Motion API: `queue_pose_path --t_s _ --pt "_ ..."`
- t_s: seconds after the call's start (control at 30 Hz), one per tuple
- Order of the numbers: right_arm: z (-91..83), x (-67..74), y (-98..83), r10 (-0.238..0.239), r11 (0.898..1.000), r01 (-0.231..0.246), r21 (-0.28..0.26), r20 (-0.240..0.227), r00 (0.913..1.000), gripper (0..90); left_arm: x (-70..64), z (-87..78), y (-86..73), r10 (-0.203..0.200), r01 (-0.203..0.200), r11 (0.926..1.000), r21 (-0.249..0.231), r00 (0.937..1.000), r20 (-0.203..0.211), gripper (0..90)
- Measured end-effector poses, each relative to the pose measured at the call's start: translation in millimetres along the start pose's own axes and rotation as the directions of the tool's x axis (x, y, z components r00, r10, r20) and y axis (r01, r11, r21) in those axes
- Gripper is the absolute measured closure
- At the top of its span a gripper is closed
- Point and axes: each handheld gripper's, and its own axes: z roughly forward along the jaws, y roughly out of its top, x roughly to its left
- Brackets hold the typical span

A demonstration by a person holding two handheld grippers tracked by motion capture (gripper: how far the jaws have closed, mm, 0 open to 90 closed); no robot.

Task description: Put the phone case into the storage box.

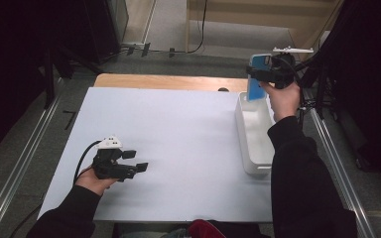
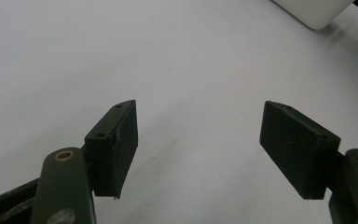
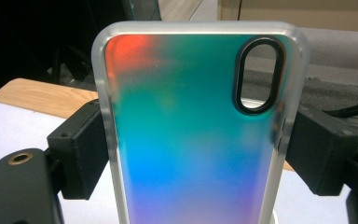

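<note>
White table (image 1: 178, 148); right tool (image 3: 196, 154) clamps unbranded phone case (image 3: 191, 140).

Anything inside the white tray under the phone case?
The white tray shows bare white floor along most of its length in the high view. The phone case, clamped upright in the right gripper, covers its far end, and the sleeve overlaps its right edge.

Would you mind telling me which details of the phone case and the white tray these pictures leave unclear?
- Phone case: its lower end is cut off by the bottom edge of the right gripper view; in the high view the right hand-held gripper covers its middle.
- White tray: the person's sleeve hides its right wall in the high view; the left gripper view cuts it down to one corner at the top edge.
- Tray contents: too small to tell.
</note>
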Motion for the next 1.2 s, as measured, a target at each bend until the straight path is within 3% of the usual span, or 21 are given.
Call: queue_pose_path --t_s 0.17,0.37,0.7,0.93,1.2 --pt "7.9 -0.7 0.2 0.003 1.0 -0.003 0.0 0.018 0.9998 14.6 0.8 -0.1 0.0 0.003 -0.003 1.0 0.001 1.0 0.0 27.6" --pt "18.8 -6.0 -1.8 0.04 0.999 -0.04 -0.01 0.024 0.9989 14.6 0.6 0.9 -0.2 0.0 0.0 1.0 0.001 1.0 0.004 27.6" --pt "33.1 -6.9 -6.3 0.034 0.999 -0.032 -0.019 0.064 0.9974 14.6 0.0 0.3 0.7 0.013 -0.013 0.9999 -0.005 0.9999 0.006 27.6" --pt "41.5 -10.1 -14.4 0.054 0.998 -0.051 -0.028 0.105 0.9931 14.6 1.5 0.5 0.1 0.004 -0.004 1.0 0.002 1.0 0.006 27.6" --pt "45.1 -11.4 -26.5 0.084 0.996 -0.08 -0.043 0.106 0.9908 14.6 2.0 1.3 -0.2 0.001 -0.001 1.0 0.001 1.0 0.004 27.6"
